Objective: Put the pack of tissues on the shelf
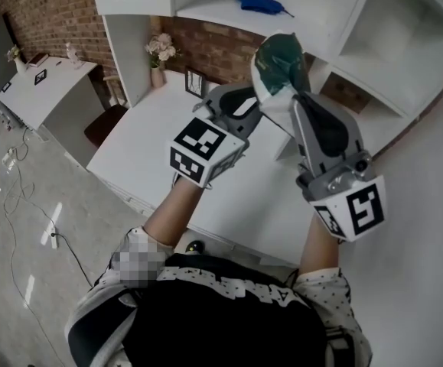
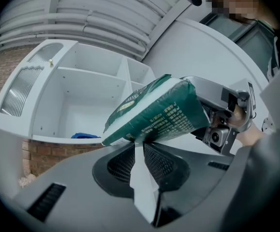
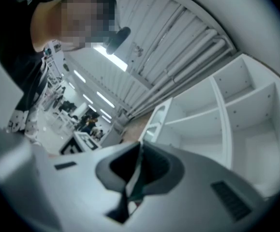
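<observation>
Plastic wrapper seams are all your left gripper [image 2: 140, 148] and right gripper [image 3: 136, 170] are clamped on, so the pack of tissues [image 2: 154, 112] could tear free before the shelf [image 1: 206, 10]

The dark green pack of tissues [image 1: 278, 61] is held aloft, tilted, in front of the white shelf [image 1: 221, 12].
</observation>
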Motion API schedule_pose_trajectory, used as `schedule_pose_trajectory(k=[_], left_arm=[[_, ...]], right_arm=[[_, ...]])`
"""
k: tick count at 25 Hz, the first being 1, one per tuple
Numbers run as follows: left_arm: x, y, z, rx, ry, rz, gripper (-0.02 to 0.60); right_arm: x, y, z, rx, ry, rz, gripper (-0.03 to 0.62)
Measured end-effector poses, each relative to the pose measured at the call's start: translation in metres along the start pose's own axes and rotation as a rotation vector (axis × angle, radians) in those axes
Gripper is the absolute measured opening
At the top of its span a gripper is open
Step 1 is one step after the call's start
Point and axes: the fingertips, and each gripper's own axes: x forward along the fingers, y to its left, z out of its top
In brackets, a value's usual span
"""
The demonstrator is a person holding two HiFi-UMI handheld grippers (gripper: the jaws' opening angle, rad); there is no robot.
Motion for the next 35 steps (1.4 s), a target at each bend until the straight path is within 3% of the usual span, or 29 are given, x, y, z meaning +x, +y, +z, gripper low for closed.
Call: schedule_pose_trajectory(k=[10,19,35], left_arm=[[0.012,0.004,0.004,0.054,-0.073,-0.052,0.087],[0.048,0.022,0.012,0.021,-0.095,-0.086,0.084],[0.086,0.068,-0.002,-0.007,-0.053,-0.108,0.081]], right_arm=[[0.002,0.002,-0.004,-0.093,-0.027,-0.047,0.038],[0.02,-0.032,-0.011,-0.122,0.005,-0.09,0.038],[0.066,-0.07,-0.039,-0.126,0.075,-0.124,0.038]])
